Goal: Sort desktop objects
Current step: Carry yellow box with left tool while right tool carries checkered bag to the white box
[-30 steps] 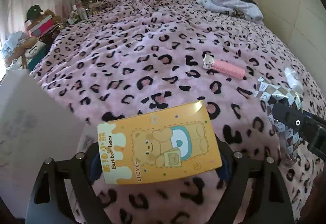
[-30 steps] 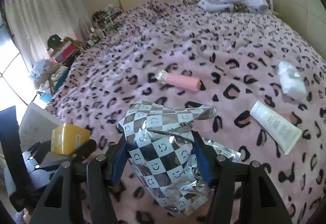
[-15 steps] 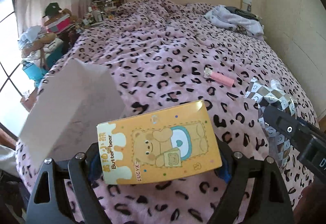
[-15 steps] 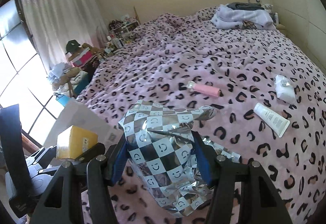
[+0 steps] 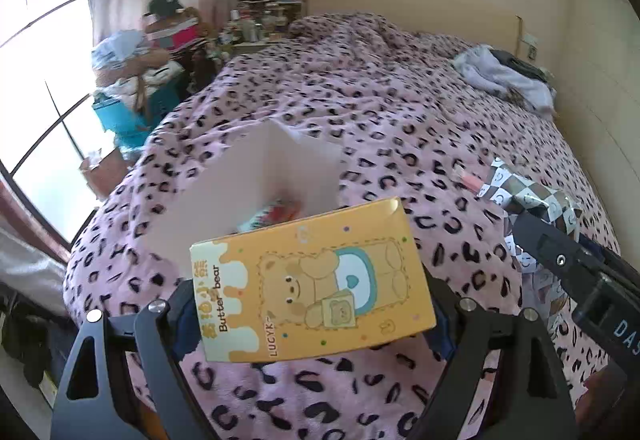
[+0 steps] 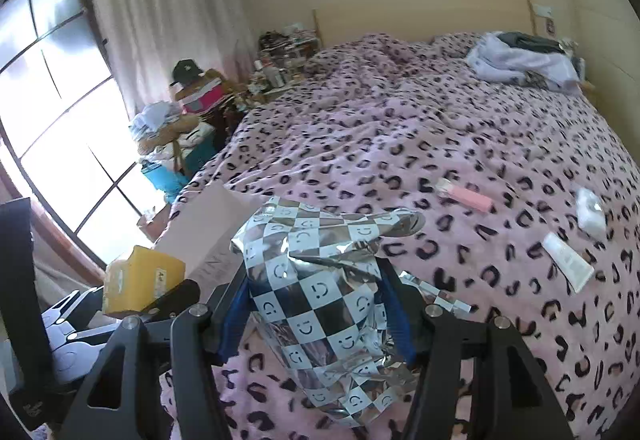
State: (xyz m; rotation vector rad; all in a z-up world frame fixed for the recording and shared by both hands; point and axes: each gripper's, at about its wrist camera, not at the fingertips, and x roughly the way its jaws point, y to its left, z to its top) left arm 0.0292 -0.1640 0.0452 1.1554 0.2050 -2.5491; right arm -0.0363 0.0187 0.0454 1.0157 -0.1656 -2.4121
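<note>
1. The bed blanket [image 6: 460, 144], pink with black leopard spots, is filling most of both views and carrying the loose items.
2. The white storage box [image 5: 256, 176] is sitting on the blanket near its left edge, with colourful contents showing inside.
3. The checkered foil bag [image 6: 316, 300] is hanging above the blanket, clamped between the blue pads of the right gripper [image 6: 316, 314].
4. The yellow Butter bear box [image 5: 312, 284] is being held above the blanket, just in front of the white storage box, with the left gripper [image 5: 312, 304] clenching it at both ends.
5. The white tube [image 6: 566, 262] is lying on the blanket to the right.
6. The pink tube [image 6: 466, 195] is lying beyond the foil bag.
7. The small white packet [image 6: 590, 213] is resting near the white tube.
</note>
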